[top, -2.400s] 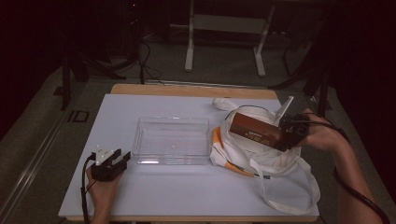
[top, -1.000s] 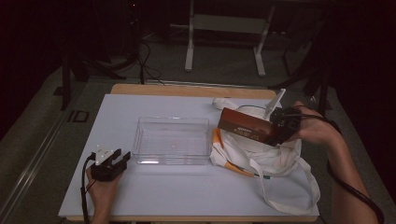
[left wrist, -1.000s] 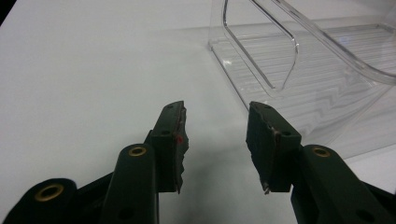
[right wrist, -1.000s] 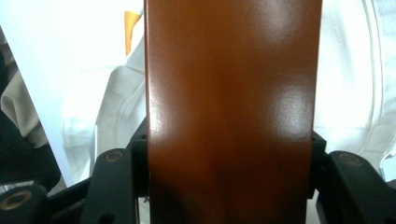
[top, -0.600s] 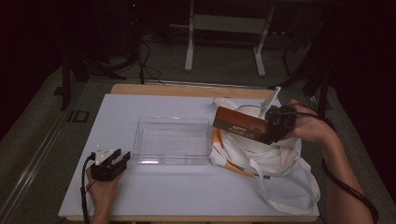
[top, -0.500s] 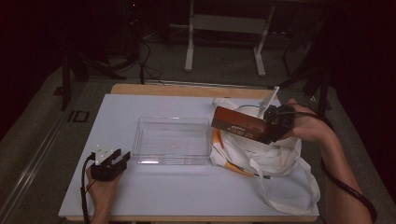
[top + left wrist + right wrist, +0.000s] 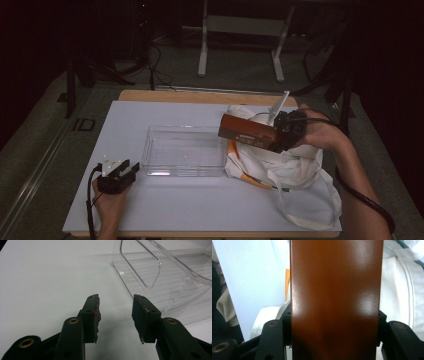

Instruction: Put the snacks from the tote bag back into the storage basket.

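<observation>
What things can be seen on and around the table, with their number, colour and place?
brown box: 1, glossy brown, held in the air above the bag's left edge, just right of the tray
cloth bag: 1, white with orange trim and long straps, lying on the right part of the table
clear tray: 1, transparent plastic, middle of the table, nothing in it
table: 1, white top with a wooden edge
metal frame: 1, light grey, on the floor behind the table
left gripper: 1, black, near the table's front left corner, jaws open, holding nothing
right gripper: 1, black, closed on the brown box
</observation>
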